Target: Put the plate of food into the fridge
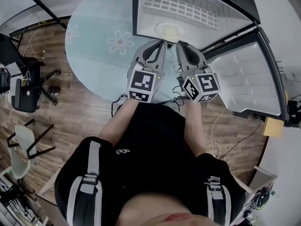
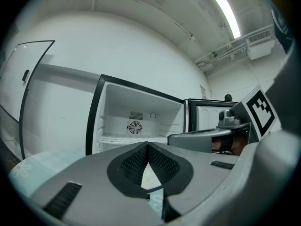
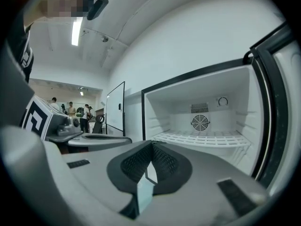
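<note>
The white plate of food [image 1: 169, 31] lies low inside the open fridge [image 1: 207, 13], in front of the wire shelf [image 1: 174, 4]. My left gripper [image 1: 163, 42] and right gripper [image 1: 179, 43] are side by side, their tips just short of the plate's near rim. In the left gripper view the left gripper [image 2: 148, 145] has its pads pressed together with nothing seen between them. The right gripper [image 3: 151, 143] looks the same in its own view. Both point level into the fridge, at the shelf [image 3: 207, 138] and the fan [image 3: 200, 122]. The jaws hide the plate in both gripper views.
The fridge door [image 1: 249, 79] stands swung open to the right. Under the fridge lies a pale blue rug with flowers [image 1: 94, 41] on wood flooring. A black chair [image 1: 26, 95] stands at the left, cables [image 1: 216, 147] and a cardboard box [image 1: 273, 126] at the right. People [image 3: 70, 109] stand far off.
</note>
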Tool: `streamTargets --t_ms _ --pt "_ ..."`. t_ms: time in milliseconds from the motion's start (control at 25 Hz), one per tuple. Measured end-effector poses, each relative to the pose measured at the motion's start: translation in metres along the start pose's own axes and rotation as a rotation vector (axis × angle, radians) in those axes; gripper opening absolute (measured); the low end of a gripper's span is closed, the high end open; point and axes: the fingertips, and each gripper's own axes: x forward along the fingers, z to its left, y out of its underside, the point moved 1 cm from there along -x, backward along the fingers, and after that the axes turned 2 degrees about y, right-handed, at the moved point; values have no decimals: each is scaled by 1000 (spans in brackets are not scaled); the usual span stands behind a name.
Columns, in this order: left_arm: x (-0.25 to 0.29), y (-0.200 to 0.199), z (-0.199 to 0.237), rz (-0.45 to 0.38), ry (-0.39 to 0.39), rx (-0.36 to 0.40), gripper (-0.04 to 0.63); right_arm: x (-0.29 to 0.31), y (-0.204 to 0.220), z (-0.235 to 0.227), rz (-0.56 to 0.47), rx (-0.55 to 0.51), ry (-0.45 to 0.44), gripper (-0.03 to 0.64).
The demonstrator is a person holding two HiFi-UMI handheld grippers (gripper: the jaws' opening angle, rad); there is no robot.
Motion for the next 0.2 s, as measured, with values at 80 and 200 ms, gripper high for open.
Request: streamTargets --t_ms 80,200 --pt "1 1 -1 1 0 -2 -9 -1 -1 -1 -3 -7 3 -3" --pt "2 2 0 2 -1 -6 -9 -1 -2 -1 -7 -18 5 -3"
